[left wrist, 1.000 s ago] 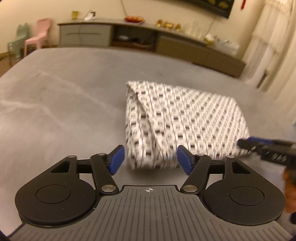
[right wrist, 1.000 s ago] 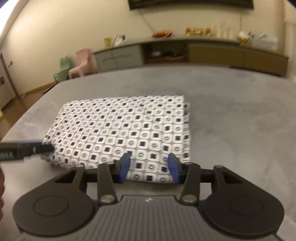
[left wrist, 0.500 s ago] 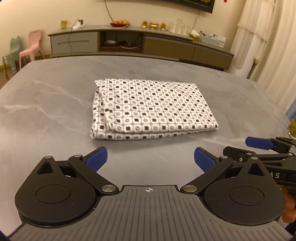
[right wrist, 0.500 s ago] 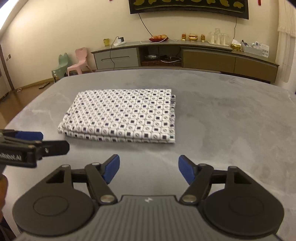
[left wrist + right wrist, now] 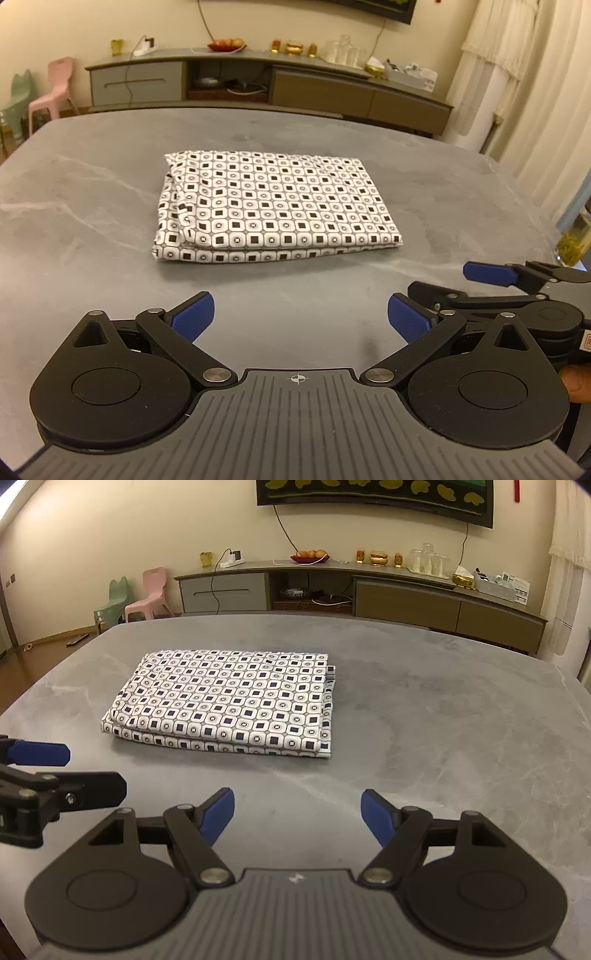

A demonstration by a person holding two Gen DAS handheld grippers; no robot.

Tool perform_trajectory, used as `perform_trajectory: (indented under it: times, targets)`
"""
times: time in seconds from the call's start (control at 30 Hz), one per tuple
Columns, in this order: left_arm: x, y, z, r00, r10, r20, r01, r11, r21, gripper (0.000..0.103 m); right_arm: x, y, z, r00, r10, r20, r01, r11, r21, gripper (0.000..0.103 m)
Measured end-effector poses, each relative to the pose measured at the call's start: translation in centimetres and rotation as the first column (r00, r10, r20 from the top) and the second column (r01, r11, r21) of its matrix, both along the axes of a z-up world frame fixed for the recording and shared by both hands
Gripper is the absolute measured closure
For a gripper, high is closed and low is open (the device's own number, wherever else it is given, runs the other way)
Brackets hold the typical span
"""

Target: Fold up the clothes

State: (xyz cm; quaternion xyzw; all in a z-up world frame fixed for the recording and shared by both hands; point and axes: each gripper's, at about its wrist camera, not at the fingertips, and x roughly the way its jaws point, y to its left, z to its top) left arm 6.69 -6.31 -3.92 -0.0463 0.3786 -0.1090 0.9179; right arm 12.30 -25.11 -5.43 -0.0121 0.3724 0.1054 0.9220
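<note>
A white garment with a black square pattern (image 5: pixel 277 208) lies folded into a flat rectangle on the grey marble table (image 5: pixel 92 206). In the right wrist view the same folded garment (image 5: pixel 229 701) sits ahead and to the left. My left gripper (image 5: pixel 300 319) hovers short of its near edge, jaws wide open and empty. My right gripper (image 5: pixel 297 816) also hangs back from the cloth, its jaws still opening with nothing between them. Each gripper shows at the edge of the other's view: the right gripper (image 5: pixel 458 288) at the right, the left gripper (image 5: pixel 74 771) at the left.
A long low sideboard (image 5: pixel 351 590) with a fruit bowl, glasses and boxes runs along the far wall. Two small plastic chairs (image 5: pixel 136 598) stand at the back left. Curtains (image 5: pixel 524 92) hang at the right. A fingertip (image 5: pixel 574 384) shows at the right edge.
Both grippers let go of the garment's near edge, opened wide and pulled back from it. The folded garment now lies free on the table, farther ahead in both views.
</note>
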Motion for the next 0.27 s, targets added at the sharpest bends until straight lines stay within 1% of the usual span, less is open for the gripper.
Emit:
perform_trajectory:
  times: [0.27]
  targets:
    - [-0.34, -0.24, 0.13, 1.000, 0.005, 0.000, -0.005, 1.000, 0.007, 0.008, 0.05, 0.13, -0.18, 1.000, 0.009, -0.006, -0.009, 1.000, -0.013, 0.026]
